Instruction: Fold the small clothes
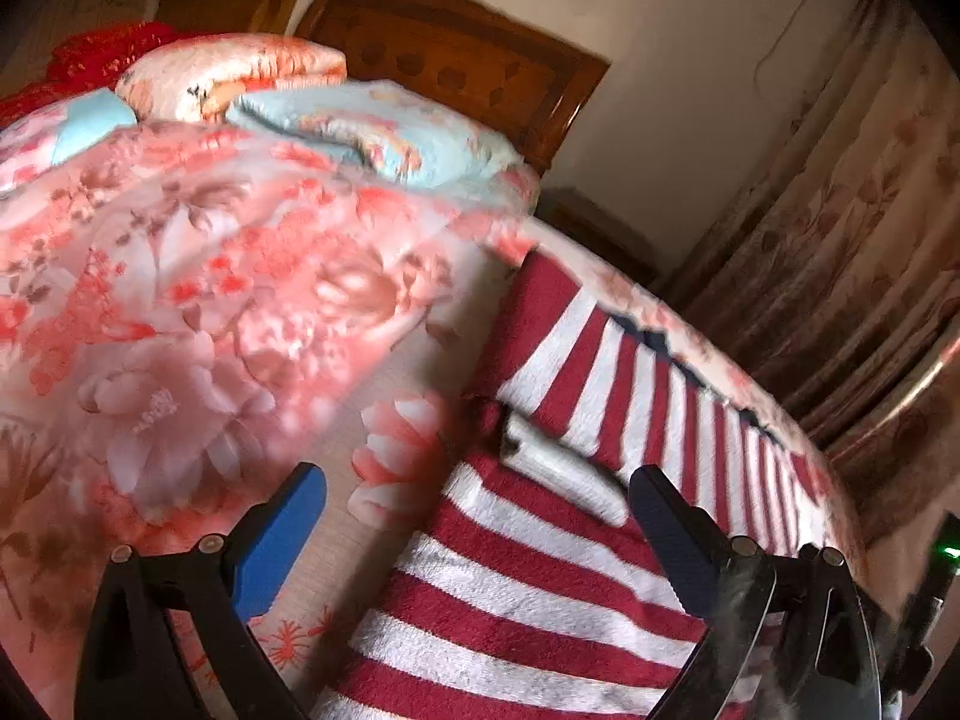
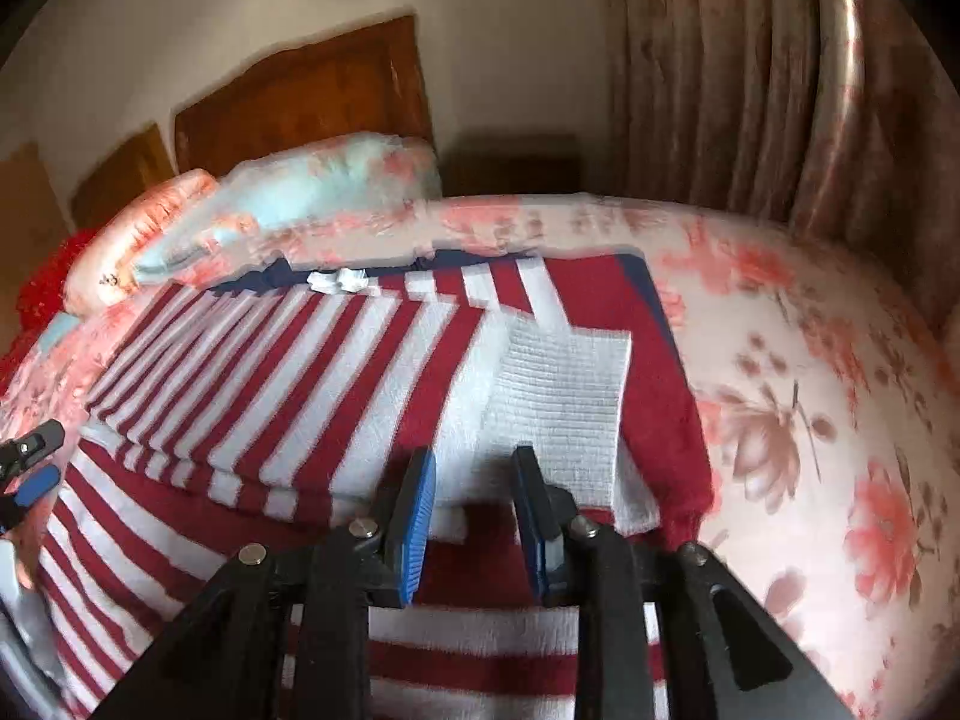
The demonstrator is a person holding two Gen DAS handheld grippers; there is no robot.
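You have 1 red-and-white striped knitted sweater [image 2: 336, 360] lying on the floral bedspread, partly folded. Its fuzzy striped sleeve [image 2: 198, 396] is laid across the body, and a second sleeve ending in a white ribbed cuff [image 2: 564, 396] is folded over the solid red part. A navy edge shows along its far side, near the pillows.
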